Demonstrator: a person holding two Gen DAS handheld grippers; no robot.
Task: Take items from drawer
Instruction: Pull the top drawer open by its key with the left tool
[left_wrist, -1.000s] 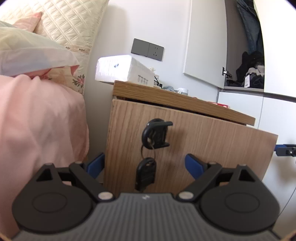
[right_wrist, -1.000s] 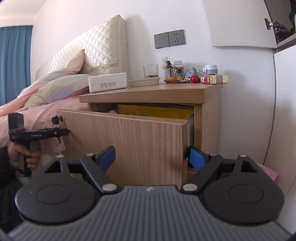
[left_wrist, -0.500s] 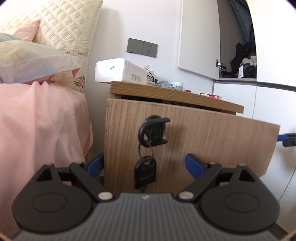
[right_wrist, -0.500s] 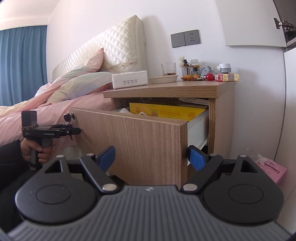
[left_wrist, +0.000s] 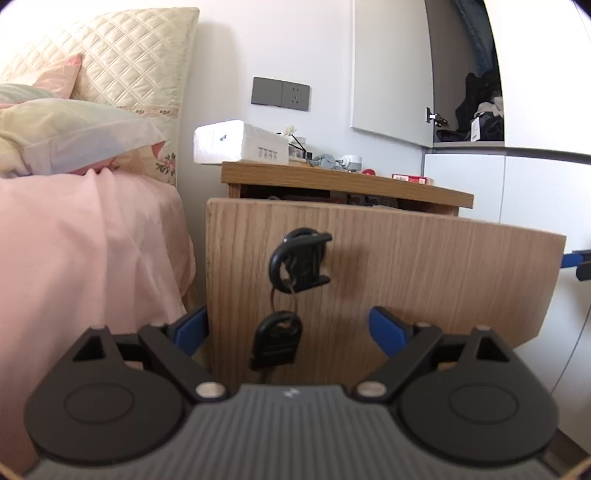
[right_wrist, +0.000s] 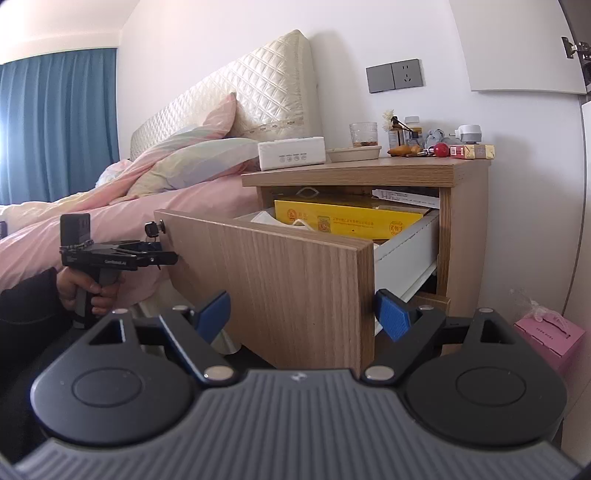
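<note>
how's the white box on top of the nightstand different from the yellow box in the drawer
The white box sits out in the open on the nightstand top, near the bed-side edge; the yellow box lies inside the open drawer, partly under the top. The white box is plain, with a row of small grey marks on its side, while the yellow box carries red printing and emblems. Both are long, flat and rectangular.

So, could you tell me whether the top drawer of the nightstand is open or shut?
Open. The drawer is pulled well out from the nightstand, and a yellow box shows inside.
</note>
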